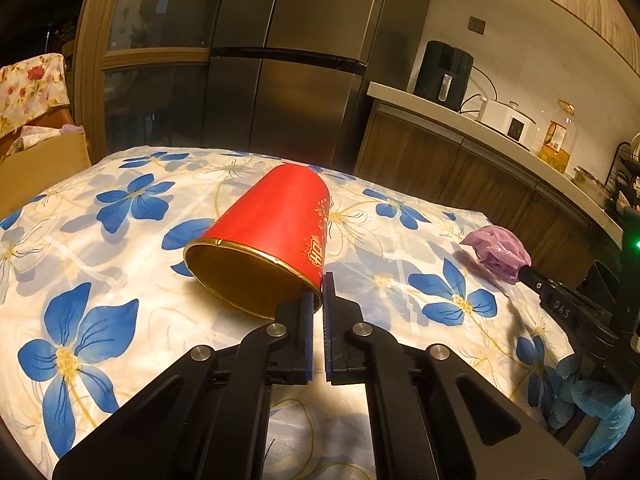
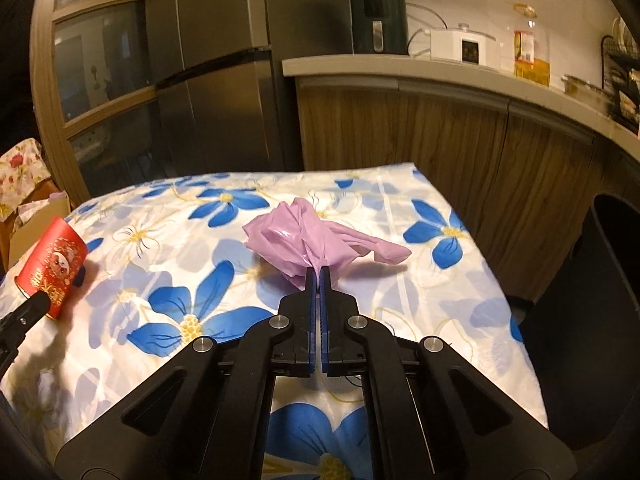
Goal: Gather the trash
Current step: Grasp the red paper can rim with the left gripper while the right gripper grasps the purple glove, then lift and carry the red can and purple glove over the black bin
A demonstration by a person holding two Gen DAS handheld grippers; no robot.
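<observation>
A red paper cup with a gold rim lies on its side on the flowered tablecloth, mouth toward the camera. My left gripper is shut on the cup's rim, one finger inside the mouth and one outside. From the right wrist view the same cup shows at the far left with the left gripper's tip on it. A crumpled purple plastic bag rests mid-table, and my right gripper is shut on its near edge. That bag also appears at the right in the left wrist view.
A dark bin stands off the table's right edge. Behind are a steel fridge, wooden cabinets and a counter with appliances and an oil bottle. A cardboard box sits beyond the table's left corner.
</observation>
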